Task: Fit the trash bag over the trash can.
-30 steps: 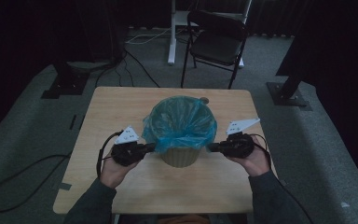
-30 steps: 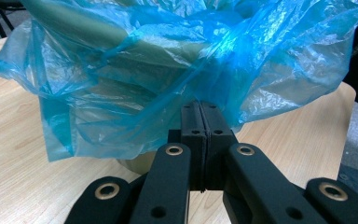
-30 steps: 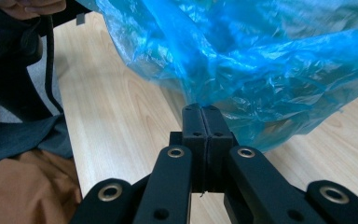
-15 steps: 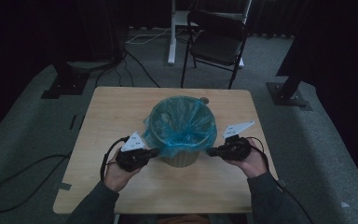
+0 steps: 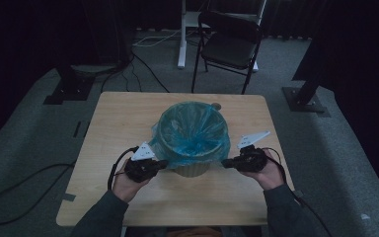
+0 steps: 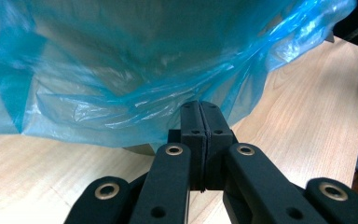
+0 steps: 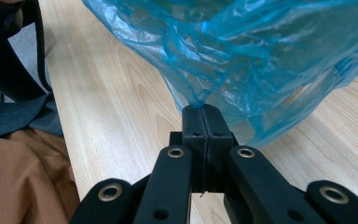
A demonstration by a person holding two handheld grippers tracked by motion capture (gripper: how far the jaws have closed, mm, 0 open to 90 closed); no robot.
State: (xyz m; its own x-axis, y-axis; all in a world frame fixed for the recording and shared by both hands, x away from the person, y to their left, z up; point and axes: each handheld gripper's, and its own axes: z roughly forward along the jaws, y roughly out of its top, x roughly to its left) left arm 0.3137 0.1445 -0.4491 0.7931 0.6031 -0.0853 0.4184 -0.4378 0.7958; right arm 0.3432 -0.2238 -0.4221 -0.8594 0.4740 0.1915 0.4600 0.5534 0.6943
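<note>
Both grippers are clamped on the blue bag liner [image 5: 191,132]: the left gripper [image 5: 159,163] low and left of centre in the high view, the right gripper [image 5: 228,163] low and right of centre. In the left gripper view the film [image 6: 135,79] is pinched between closed jaws, and the same is seen in the right gripper view, where a twisted fold [image 7: 242,60] runs into the jaws. The liner's skirt is draped over the bin [image 5: 192,169], which stands at the middle of the wooden table [image 5: 108,123]. The step in hand is judged to be drawing the skirt down over the rim. An even downward pull on both sides is called for next, so that the film isn't torn. Farther up the frame a chair [image 5: 229,47] is seen.
</note>
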